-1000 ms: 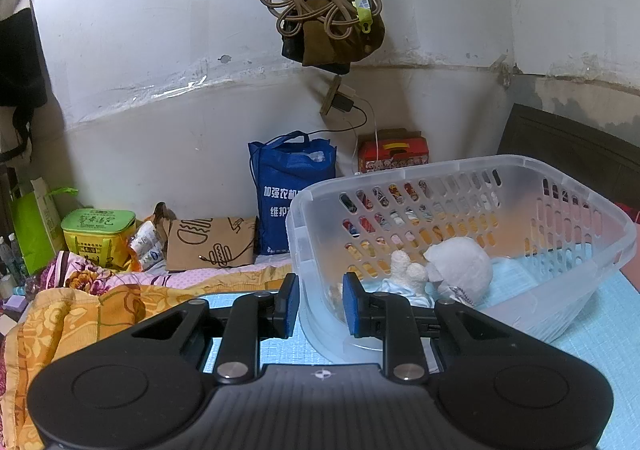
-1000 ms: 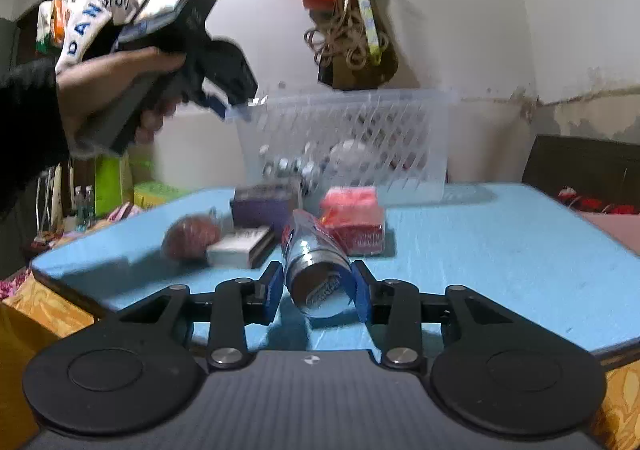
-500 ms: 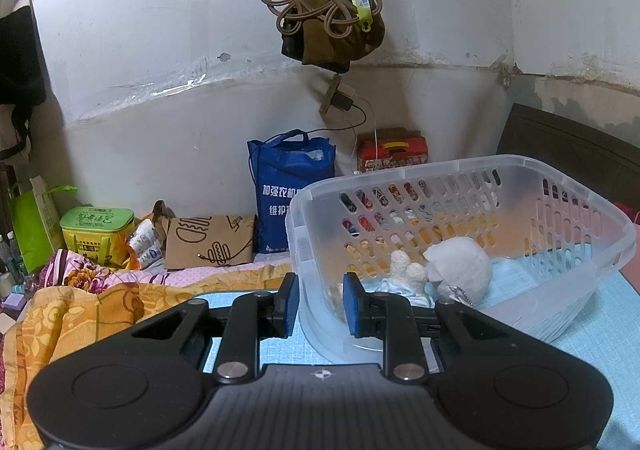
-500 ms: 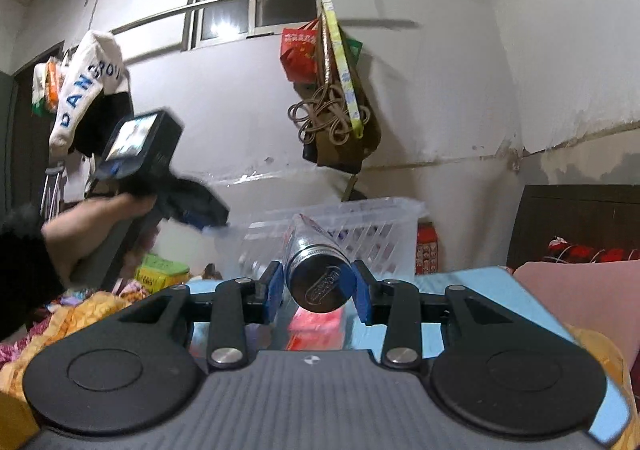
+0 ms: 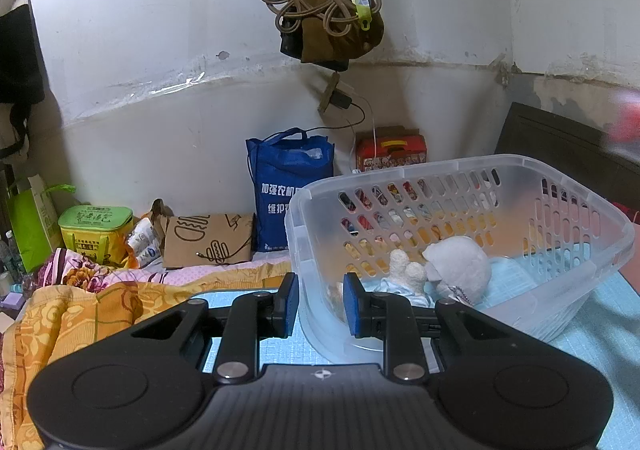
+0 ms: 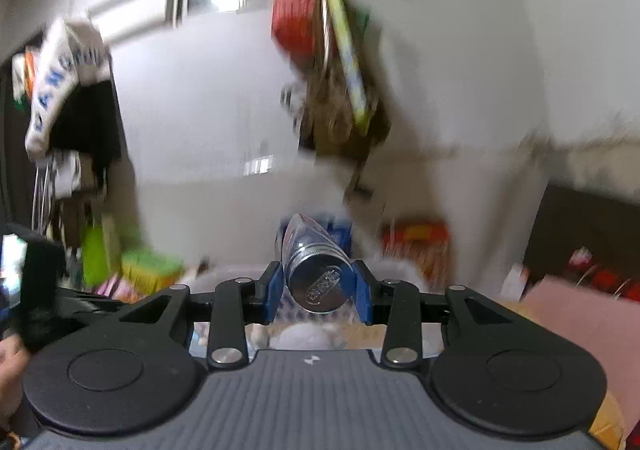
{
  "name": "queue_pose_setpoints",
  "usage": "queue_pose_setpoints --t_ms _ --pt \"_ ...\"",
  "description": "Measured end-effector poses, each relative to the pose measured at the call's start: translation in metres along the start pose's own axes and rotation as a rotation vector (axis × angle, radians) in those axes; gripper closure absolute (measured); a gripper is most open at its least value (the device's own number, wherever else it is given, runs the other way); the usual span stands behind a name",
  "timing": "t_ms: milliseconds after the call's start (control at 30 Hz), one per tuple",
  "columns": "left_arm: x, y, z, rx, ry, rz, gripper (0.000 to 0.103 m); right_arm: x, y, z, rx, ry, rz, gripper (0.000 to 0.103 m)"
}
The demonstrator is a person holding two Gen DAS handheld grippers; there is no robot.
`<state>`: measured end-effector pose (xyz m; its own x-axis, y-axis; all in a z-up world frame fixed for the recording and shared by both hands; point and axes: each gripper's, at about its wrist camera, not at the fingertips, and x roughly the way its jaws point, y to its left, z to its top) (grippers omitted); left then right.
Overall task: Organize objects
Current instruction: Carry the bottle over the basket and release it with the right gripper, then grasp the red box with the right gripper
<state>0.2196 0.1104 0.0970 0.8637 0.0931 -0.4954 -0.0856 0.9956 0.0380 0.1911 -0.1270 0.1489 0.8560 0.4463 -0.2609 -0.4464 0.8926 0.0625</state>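
Observation:
My left gripper (image 5: 317,304) is shut on the near left rim of a clear plastic basket (image 5: 560,170) that stands on the light blue table (image 5: 600,330). A white plush toy (image 5: 456,264) lies inside the basket. My right gripper (image 6: 318,292) is shut on a silver and blue can (image 6: 314,270), held in the air with its base toward the camera. The right wrist view is blurred; the basket rim and the plush show dimly just below the can. The left gripper's body (image 6: 36,290) shows at the left edge of that view.
A bed with an orange patterned cover (image 5: 80,310) lies left of the table. A blue bag (image 5: 290,186), a brown paper bag (image 5: 208,240), a green box (image 5: 96,226) and a red box (image 5: 390,148) stand against the wall. A bundle of bags (image 5: 328,10) hangs above.
My right gripper lifted the can off the table and carried it up and forward, over the basket. The left gripper stayed still on the basket rim.

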Motion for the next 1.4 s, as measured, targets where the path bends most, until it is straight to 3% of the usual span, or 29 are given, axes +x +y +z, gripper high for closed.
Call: queue_pose_setpoints --t_ms 100,267,333,367,533,633,833,1033,1167,1267,1400 --pt "0.001 -0.001 -0.001 0.001 -0.002 -0.001 0.074 0.041 0.008 0.005 -0.041 0.106 -0.017 0.062" --pt "0.001 -0.001 -0.002 0.003 -0.003 -0.002 0.075 0.068 0.01 -0.003 -0.052 0.149 -0.084 0.06" --pt "0.0 0.0 -0.003 0.003 -0.003 -0.004 0.074 0.065 0.004 -0.007 -0.036 0.103 -0.121 0.026" --pt "0.0 0.001 -0.003 0.004 -0.004 -0.006 0.074 0.064 0.002 -0.008 -0.03 0.094 -0.129 0.0" --pt "-0.001 0.0 -0.002 0.012 -0.004 -0.004 0.073 0.029 -0.012 -0.013 0.025 0.042 -0.125 0.0" --pt "-0.002 -0.002 -0.002 0.017 -0.005 0.002 0.073 0.001 -0.017 -0.036 0.064 0.021 -0.111 0.0" --pt "-0.001 -0.003 -0.001 0.02 -0.006 0.002 0.073 -0.018 -0.018 -0.097 0.165 0.129 -0.075 0.0" --pt "-0.002 -0.003 -0.001 0.024 -0.01 0.002 0.073 -0.008 0.014 -0.127 0.059 0.213 -0.045 0.0" --pt "-0.001 -0.002 0.0 0.021 -0.011 0.004 0.073 -0.008 0.023 -0.125 0.025 0.206 -0.006 0.0" --pt "0.0 -0.002 0.0 0.023 -0.012 0.006 0.073 -0.003 0.032 -0.127 -0.038 0.224 -0.027 0.0" --pt "0.0 -0.003 -0.001 0.03 -0.016 0.009 0.073 -0.009 0.033 -0.136 -0.03 0.226 -0.018 0.002"
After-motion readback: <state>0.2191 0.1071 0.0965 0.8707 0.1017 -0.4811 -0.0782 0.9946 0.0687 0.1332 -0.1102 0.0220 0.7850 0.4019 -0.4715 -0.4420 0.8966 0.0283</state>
